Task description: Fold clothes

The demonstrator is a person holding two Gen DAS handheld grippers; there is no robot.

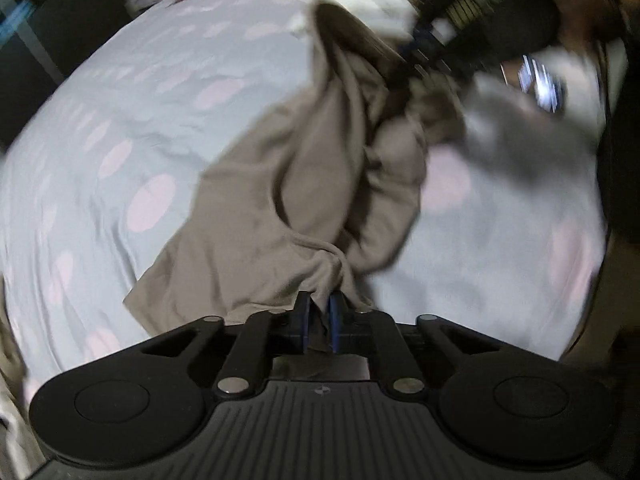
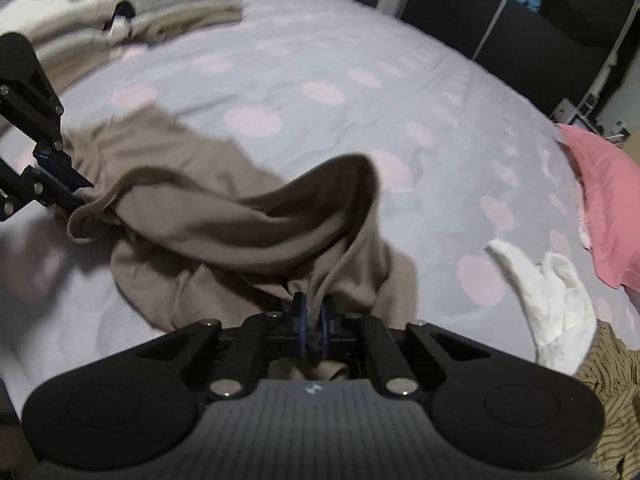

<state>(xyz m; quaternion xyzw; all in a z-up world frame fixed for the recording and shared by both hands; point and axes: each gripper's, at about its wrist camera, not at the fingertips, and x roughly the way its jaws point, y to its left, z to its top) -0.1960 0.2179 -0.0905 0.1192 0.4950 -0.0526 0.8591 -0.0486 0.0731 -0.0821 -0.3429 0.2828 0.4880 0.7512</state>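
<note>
A taupe garment (image 1: 280,200) hangs stretched between both grippers above the bed; it also shows in the right wrist view (image 2: 224,216). My left gripper (image 1: 319,304) is shut on one edge of it. It also appears at the left of the right wrist view (image 2: 80,196), pinching the cloth. My right gripper (image 2: 314,312) is shut on another edge of the same garment; in the left wrist view it is a blurred dark shape (image 1: 424,56) at the garment's far end. The lower part of the garment drapes onto the bed.
The bed sheet (image 2: 360,128) is grey-blue with pink spots. A stack of folded beige clothes (image 2: 168,8) lies at the far left. A white garment (image 2: 552,292), a pink pillow (image 2: 604,200) and a striped garment (image 2: 612,396) lie at the right. Dark wardrobes (image 2: 520,8) stand behind.
</note>
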